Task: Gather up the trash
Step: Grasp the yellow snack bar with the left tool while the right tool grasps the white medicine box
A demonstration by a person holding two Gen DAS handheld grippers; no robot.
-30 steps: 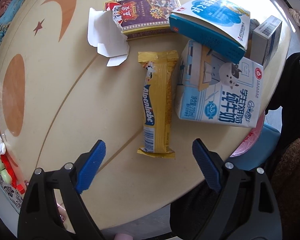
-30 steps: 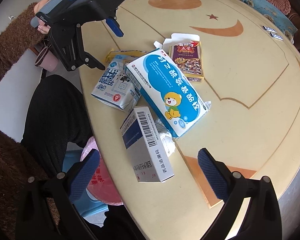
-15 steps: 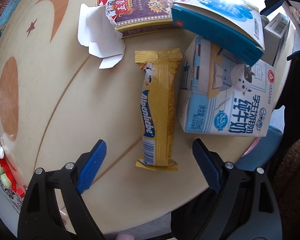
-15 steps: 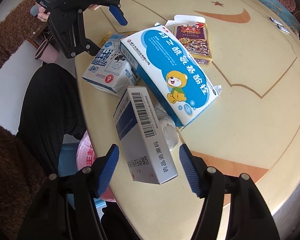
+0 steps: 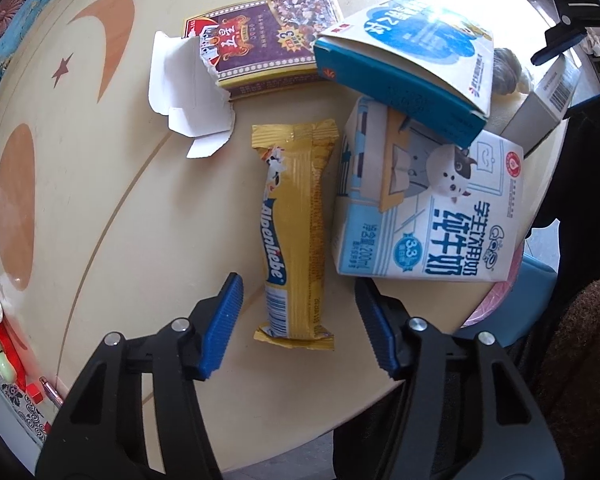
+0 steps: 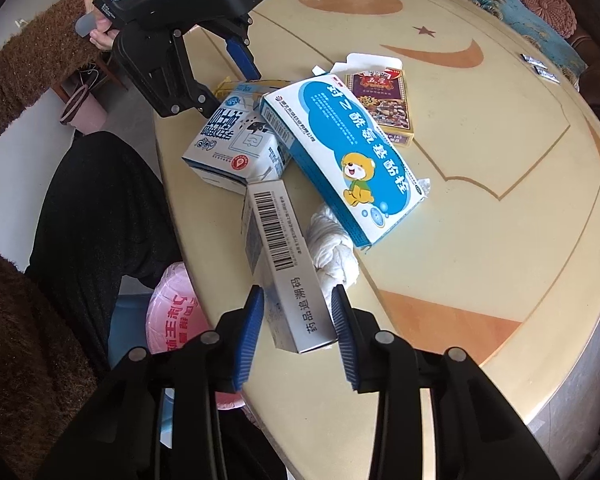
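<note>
Table (image 5: 100,208): round, glossy cream top with orange moon, star and oval inlays; unchanged from a second ago.
Blue box (image 6: 340,160): long card carton with a cartoon bear, leaning on the milk carton (image 5: 428,216), a squat white-and-blue pack that sits where it sat earlier.
Purple box (image 5: 268,44): flat, torn white flap open at its 9 o'clock end.
Grey box (image 6: 284,264): slim barcode carton at the table's near edge; a second ago it lay clear of the wide blue pads, now its near end sits between them.
Right gripper (image 6: 298,332): jaws closing, narrowed around the grey box; pads look just at its sides, firm contact unclear.
Yellow wrapper (image 5: 296,232): crinkly foil candy bar, lengthwise from 12 to 6 o'clock.
Left gripper (image 5: 300,328): narrower than before, jaws closing, pads flanking the wrapper's lower end without touching.
Only the right view shows: crumpled white tissue (image 6: 334,244), pink bag (image 6: 176,320) below the rim, brown fuzzy sleeve (image 6: 32,68).
</note>
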